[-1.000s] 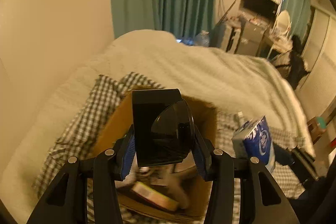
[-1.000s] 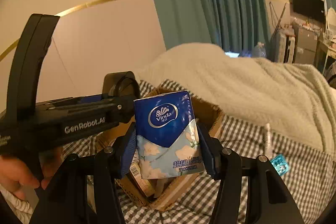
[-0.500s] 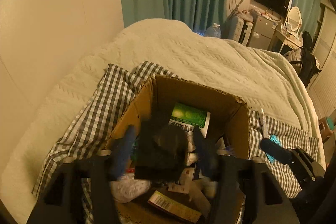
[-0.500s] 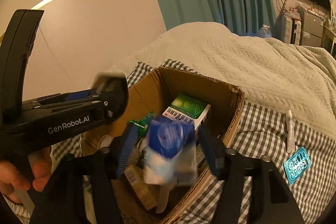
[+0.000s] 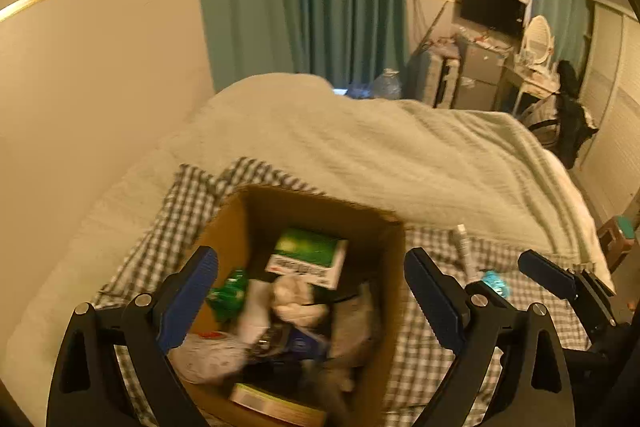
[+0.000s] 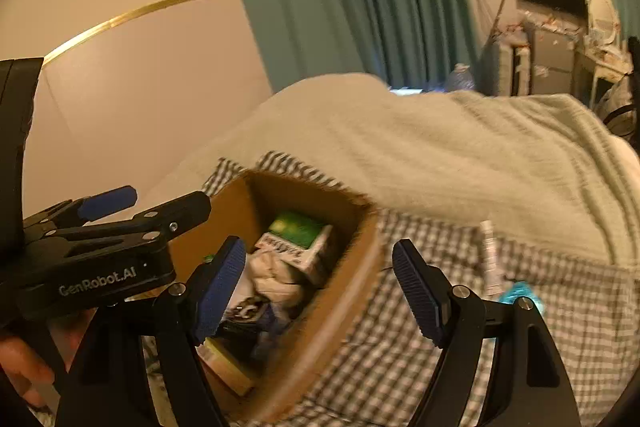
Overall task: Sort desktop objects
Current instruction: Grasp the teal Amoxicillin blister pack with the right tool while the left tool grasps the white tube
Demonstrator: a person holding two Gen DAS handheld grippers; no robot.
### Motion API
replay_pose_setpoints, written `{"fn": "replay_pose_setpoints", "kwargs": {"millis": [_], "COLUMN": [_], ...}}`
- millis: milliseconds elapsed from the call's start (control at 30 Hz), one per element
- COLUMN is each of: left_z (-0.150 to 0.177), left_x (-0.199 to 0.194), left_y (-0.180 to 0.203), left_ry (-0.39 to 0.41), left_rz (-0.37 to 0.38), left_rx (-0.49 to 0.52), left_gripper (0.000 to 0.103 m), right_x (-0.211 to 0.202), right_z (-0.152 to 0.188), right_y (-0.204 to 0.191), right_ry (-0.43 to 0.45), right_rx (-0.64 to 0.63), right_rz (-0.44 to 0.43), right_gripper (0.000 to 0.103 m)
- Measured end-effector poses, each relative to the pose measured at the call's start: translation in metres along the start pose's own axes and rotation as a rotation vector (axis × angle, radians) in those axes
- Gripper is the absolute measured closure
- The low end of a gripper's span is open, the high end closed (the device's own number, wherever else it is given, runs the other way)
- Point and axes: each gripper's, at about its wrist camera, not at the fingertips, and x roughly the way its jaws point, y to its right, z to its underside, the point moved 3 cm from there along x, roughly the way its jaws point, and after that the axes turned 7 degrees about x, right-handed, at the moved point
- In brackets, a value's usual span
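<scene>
An open cardboard box (image 5: 320, 201) (image 6: 362, 267) sits on a checked cloth (image 5: 420, 347) on the bed. It holds a green-and-white carton (image 5: 310, 253) (image 6: 298, 229), crumpled white items and several blurred things, one of them blue (image 5: 298, 343). My left gripper (image 5: 310, 259) hovers over the box, jaws wide and still opening, nothing between them. My right gripper (image 6: 320, 249) hangs over the box's right side, jaws also opening and empty. Each gripper shows in the other's view: the left gripper (image 6: 166, 197) at the left, the right gripper's finger (image 5: 546, 273) at the right.
A white tube (image 5: 464, 251) (image 6: 490, 255) and a teal blister pack (image 5: 496, 285) (image 6: 520, 293) lie on the cloth right of the box. A pale blanket (image 5: 380, 147) covers the bed behind. A person's hand (image 6: 24, 359) holds the left gripper. A wall stands on the left.
Both grippers opened. The black object left the left jaws and the blue tissue pack left the right jaws, both dropping into the box. Both views shifted over the box.
</scene>
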Motion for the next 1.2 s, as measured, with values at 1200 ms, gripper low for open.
{"fn": "replay_pose_setpoints", "kwargs": {"millis": [1200], "left_z": [0.053], "left_x": [0.216], "left_y": [0.199], "left_ry": [-0.264], "left_rz": [0.093], "left_rx": [0.107], "left_gripper": [0.001], "right_x": [0.099], "right_z": [0.11], "right_y": [0.267], "right_ry": [-0.179], "right_rx": [0.581], "right_rz": [0.302], "right_gripper": [0.01]}}
